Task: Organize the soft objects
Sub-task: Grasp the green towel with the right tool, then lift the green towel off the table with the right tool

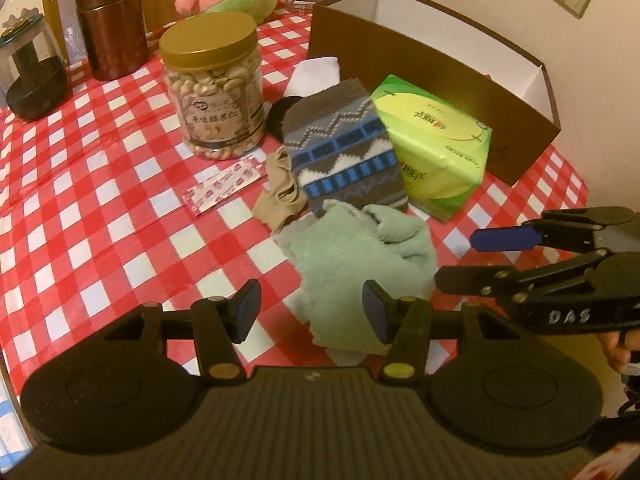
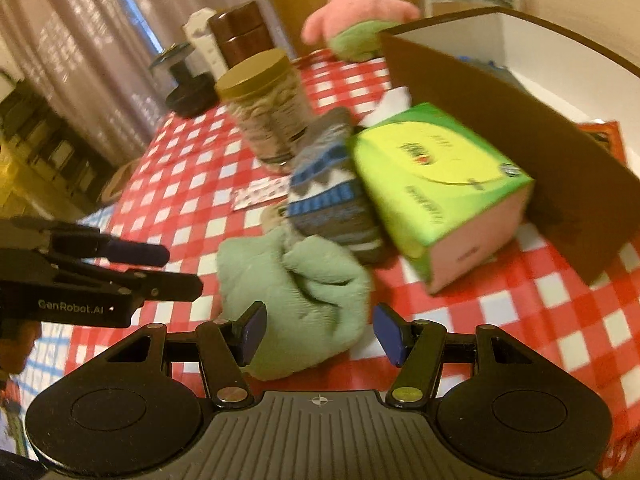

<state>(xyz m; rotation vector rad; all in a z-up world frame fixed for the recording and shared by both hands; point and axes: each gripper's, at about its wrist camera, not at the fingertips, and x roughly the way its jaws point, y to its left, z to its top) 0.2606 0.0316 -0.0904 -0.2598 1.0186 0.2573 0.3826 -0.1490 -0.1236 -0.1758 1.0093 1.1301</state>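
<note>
light: dim, warm indoor | shadows: soft | left wrist view: fairly sharp, mild blur | right wrist view: motion-smeared tissue box (image 2: 436,184) and jar (image 2: 268,108) | edges: fisheye bending, dark corners

A crumpled pale green fleece cloth (image 1: 360,256) lies on the checked tablecloth just in front of the green tissue box (image 1: 436,148). A grey and blue patterned sock (image 1: 344,152) lies flat against the box's left side, its near end touching the cloth. A beige sock (image 1: 280,188) peeks out beside it, a white one (image 1: 316,74) behind.
</note>
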